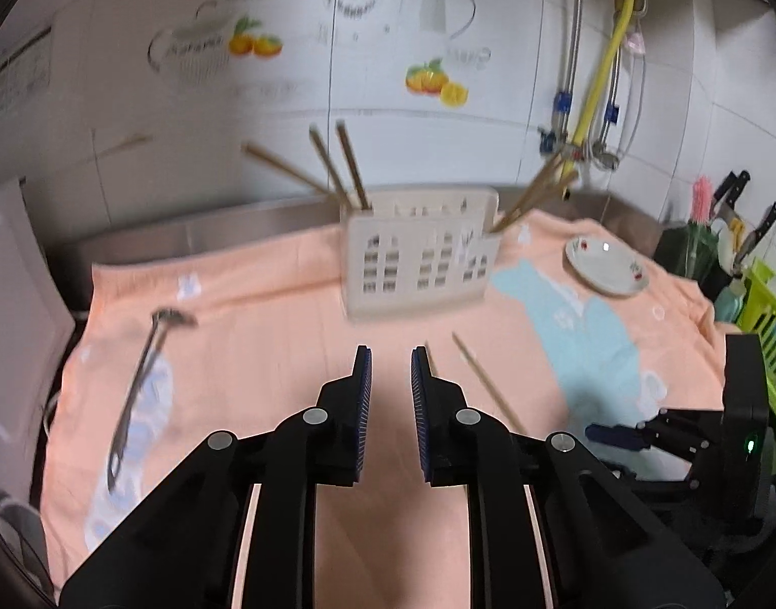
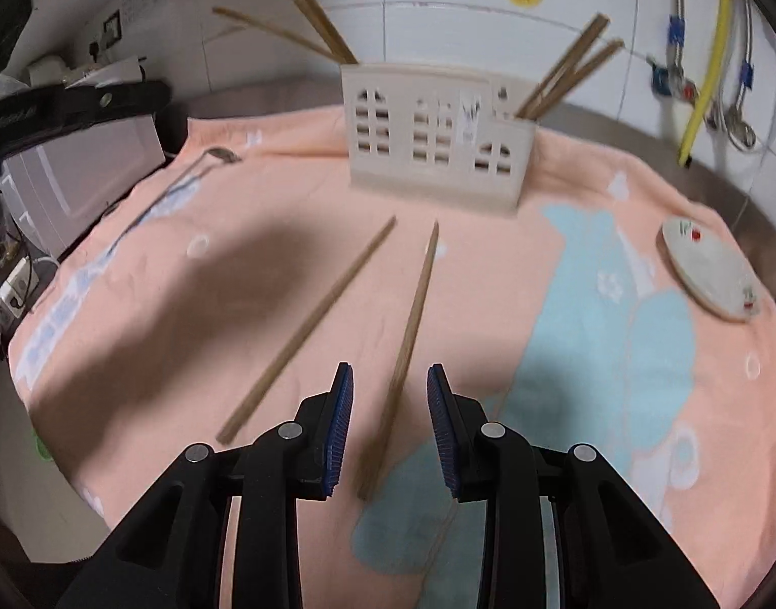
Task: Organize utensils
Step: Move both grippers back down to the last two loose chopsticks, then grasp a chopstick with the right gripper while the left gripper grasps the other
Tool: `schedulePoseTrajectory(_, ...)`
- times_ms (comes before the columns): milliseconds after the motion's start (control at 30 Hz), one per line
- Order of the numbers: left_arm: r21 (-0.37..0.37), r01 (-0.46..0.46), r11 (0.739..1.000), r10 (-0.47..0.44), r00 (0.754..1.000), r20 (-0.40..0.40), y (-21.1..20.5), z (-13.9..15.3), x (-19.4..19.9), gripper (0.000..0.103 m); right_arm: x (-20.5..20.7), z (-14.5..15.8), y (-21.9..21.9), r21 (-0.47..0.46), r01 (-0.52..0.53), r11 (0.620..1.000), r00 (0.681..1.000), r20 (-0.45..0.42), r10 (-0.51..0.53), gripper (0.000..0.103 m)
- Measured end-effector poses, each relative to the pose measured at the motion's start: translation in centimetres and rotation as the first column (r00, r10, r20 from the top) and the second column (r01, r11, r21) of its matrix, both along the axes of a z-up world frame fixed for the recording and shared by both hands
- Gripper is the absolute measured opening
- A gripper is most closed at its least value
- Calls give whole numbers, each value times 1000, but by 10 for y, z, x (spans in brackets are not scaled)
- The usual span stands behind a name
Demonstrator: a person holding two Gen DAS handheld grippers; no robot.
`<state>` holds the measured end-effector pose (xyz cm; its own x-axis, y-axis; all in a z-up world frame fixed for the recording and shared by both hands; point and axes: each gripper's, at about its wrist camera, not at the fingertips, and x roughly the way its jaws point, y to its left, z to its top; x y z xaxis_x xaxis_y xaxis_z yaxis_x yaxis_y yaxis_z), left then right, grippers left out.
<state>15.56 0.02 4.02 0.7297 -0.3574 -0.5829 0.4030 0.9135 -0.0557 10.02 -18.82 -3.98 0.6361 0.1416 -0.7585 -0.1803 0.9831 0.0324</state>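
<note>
A cream utensil holder (image 1: pixel 418 259) (image 2: pixel 433 137) stands on the peach towel (image 1: pixel 266 355) (image 2: pixel 489 264), with chopsticks sticking out at its left (image 1: pixel 337 167) (image 2: pixel 322 25) and right (image 1: pixel 535 193) (image 2: pixel 565 76) ends. Two loose chopsticks lie on the towel: one (image 2: pixel 408 335) runs between my open right gripper's (image 2: pixel 390 426) fingers, the other (image 2: pixel 312 325) lies to its left. My left gripper (image 1: pixel 390 370) is open and empty above the towel; a chopstick (image 1: pixel 484 380) lies just right of it. A metal spoon (image 1: pixel 139 380) (image 2: pixel 185 177) lies at the towel's left.
A white plate (image 1: pixel 606 266) (image 2: pixel 707 266) sits on the towel's right. A knife block and green rack (image 1: pixel 763 294) stand far right. A white appliance (image 2: pixel 83 177) stands left of the towel. Pipes and a yellow hose (image 1: pixel 606 66) run on the tiled wall.
</note>
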Motion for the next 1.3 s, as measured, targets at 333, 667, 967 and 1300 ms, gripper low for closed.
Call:
schedulePoseTrajectory(333,-9,-11,1000,10,994,-105,5,-46,-20,18,-7,-28,2,48,37,998,997,-66,-34,19)
schedulePoseTrajectory(667,-2,22,1000,-22,986,-166,-8,-74,-33,20,-5,-37,5,36,50,998,995,-93,-47,15)
schedulePoseTrajectory(967,4,47,999,-45,975,-218,-18,-93,-39,21,-8,-42,6,18,67,998,995,-79,-65,9)
schedulePoseTrajectory(1300,-7,95,995,-94,955,-281,-38,-112,-46,24,-11,-41,3,16,83,996,995,-61,-82,8)
